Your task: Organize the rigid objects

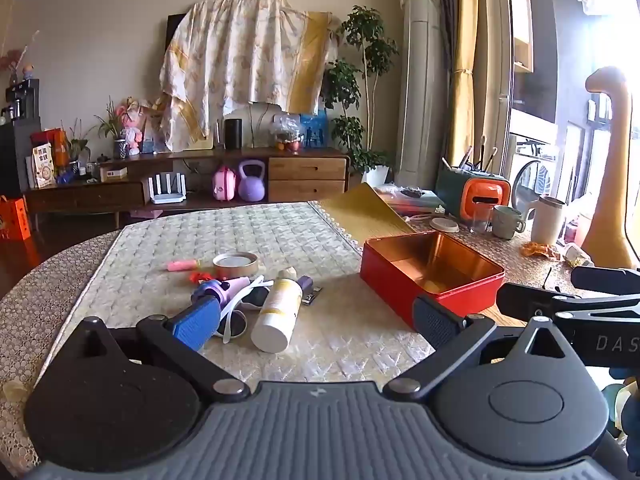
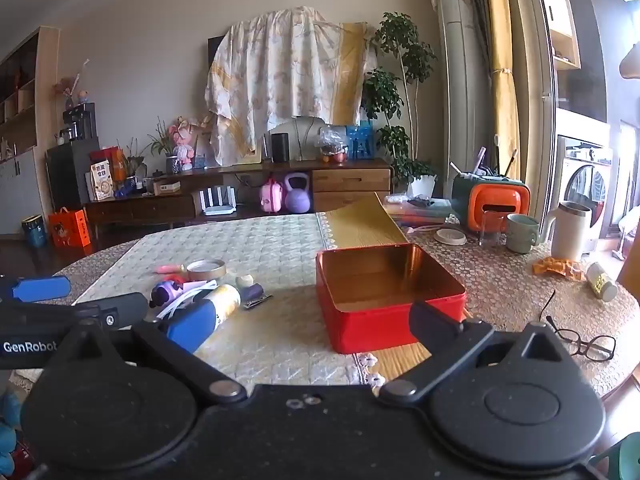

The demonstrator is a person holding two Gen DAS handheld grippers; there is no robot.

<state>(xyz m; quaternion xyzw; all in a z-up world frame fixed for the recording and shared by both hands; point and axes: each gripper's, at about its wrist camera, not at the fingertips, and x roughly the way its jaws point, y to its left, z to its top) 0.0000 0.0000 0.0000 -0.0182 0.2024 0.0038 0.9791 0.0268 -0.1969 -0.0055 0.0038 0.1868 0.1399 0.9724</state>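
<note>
An open red tin box with a gold inside stands empty on the table mat. Left of it lies a pile: a white and yellow bottle, white-framed sunglasses, a purple toy, a tape roll, a pink pen, a nail clipper. My left gripper is open and empty just before the pile. My right gripper is open and empty in front of the box.
The gold box lid leans behind the box. An orange tissue holder, mugs, a white jug, a small bottle and spectacles sit at the right. The round table's edge curves off at the left.
</note>
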